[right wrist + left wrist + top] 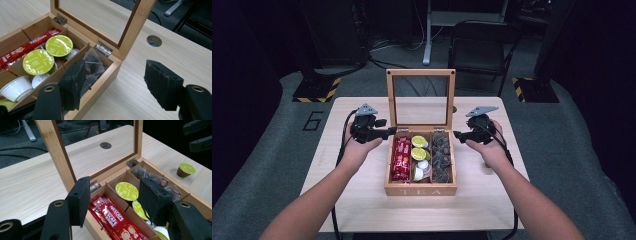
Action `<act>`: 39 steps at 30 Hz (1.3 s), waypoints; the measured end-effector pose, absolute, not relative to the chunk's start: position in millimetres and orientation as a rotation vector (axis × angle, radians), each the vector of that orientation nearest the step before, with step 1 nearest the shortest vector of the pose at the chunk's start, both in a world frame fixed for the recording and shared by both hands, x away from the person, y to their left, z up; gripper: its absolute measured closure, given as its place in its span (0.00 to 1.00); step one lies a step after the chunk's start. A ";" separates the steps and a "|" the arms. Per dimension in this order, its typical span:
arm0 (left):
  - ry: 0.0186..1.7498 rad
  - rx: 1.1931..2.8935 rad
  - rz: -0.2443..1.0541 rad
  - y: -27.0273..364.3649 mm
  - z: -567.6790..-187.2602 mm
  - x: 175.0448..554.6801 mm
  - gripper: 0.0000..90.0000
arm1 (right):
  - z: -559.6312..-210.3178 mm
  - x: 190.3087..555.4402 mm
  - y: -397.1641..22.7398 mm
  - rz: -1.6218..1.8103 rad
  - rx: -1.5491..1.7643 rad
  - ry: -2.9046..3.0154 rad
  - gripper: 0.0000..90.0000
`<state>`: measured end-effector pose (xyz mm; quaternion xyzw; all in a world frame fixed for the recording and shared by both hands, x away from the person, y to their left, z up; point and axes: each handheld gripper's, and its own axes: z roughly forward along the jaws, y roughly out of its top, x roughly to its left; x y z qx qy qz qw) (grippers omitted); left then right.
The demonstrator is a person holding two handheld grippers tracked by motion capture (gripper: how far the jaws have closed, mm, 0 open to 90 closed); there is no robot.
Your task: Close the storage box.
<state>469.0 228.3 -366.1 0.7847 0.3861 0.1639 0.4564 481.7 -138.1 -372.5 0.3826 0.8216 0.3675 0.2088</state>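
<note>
1. The wooden tea box [420,190] sits at the centre of the high view on the table [362,200], its glass-paned lid [420,72] standing upright at the back. It has 3 compartments: red stick sachets [401,159] on the left, green-topped capsules [419,148] in the middle, dark tea bags [441,157] on the right.
2. The left gripper [384,133] hangs just left of the box's rear corner, jaws spread with nothing between them; in the left gripper view they frame the sachets [113,216] and a capsule [126,191].
3. The right gripper [457,134] waits just right of the box, jaws likewise apart and empty; in the right gripper view 1 pad [73,83] lies over the tea-bag compartment [93,63].
4. The lid looks stiff but light, and the glass is probably fragile; I would press on the wooden frame [136,25], never the pane.
5. It likely swings freely on 2 small hinges [103,49], so it should be lowered gently rather than dropped.
6. A stray capsule [186,169] sits on the table at the right of the left gripper view: small, rigid and smooth, best pinched across its sides.
</note>
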 end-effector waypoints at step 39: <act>0.960 1.925 0.397 237.5 -366.0 466.8 0.48 | -375.9 552.3 -117.0 0.994 1.176 2.209 0.34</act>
